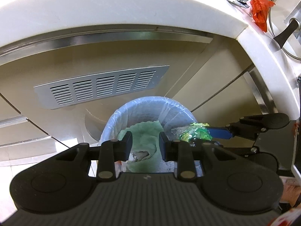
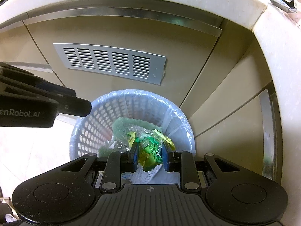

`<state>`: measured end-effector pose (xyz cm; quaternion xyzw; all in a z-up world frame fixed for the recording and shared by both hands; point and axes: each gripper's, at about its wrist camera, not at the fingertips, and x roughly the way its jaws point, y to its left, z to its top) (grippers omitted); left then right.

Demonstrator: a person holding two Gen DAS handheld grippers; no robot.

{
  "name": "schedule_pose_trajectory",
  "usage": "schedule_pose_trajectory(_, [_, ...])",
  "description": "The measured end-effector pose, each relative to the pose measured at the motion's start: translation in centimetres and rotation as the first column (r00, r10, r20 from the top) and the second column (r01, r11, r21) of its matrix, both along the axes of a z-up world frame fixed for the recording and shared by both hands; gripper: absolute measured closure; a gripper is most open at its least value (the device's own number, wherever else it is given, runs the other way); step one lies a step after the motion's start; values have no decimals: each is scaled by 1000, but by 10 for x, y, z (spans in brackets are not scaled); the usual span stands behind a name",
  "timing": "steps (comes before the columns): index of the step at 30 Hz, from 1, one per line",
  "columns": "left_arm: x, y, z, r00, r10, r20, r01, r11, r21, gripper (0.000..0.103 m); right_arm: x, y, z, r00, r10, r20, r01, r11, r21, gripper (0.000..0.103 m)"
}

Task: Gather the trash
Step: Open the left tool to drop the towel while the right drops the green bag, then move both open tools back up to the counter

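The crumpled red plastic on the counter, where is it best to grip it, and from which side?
Probably its raised crumpled upper fold, coming from above: the red plastic stands bunched up off the counter, so flat edges offer little.

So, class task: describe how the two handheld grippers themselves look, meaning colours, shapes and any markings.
Both are black plastic. The left gripper and right gripper each have round side housings, linkage bars with silver pivot pins and a ribbed base. The right one's fingers carry blue pads. White lettering ending "enRobot.AI" marks the left gripper's side.
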<state>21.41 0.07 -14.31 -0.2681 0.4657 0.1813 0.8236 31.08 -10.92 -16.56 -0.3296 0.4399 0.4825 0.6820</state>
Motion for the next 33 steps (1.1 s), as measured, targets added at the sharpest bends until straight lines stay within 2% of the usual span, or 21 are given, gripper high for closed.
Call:
schedule_pose_trajectory(9, [-16, 4, 1, 1000, 18, -15, -17, 999, 29, 77, 2, 1, 4, 1000, -20, -15, 20, 999, 35, 75])
schedule_pose_trajectory(10, [-17, 5, 1, 1000, 21, -16, -20, 999, 30, 77, 3, 1, 4, 1000, -23, -18, 24, 999, 42, 71])
schedule_pose_trajectory(12, [-20, 6, 1, 999, 25, -19, -24, 999, 31, 77, 4, 2, 5, 999, -32, -25, 33, 998, 60, 53])
schedule_pose_trajectory(13, [-21, 7, 1, 999, 27, -21, -26, 999, 32, 77, 5, 2, 6, 999, -38, -28, 39, 997, 67, 52])
schedule_pose_trajectory(28, [-34, 7, 19, 1000, 26, 4, -26, 997, 67, 77, -2, -4, 18, 997, -55, -47, 59, 994, 87, 52])
schedule_pose_trajectory(33, [-36, 4, 32, 1000, 12, 26, -15, 996, 92, 77, -1, -8, 34, 996, -71, -48, 76, 990, 121, 52])
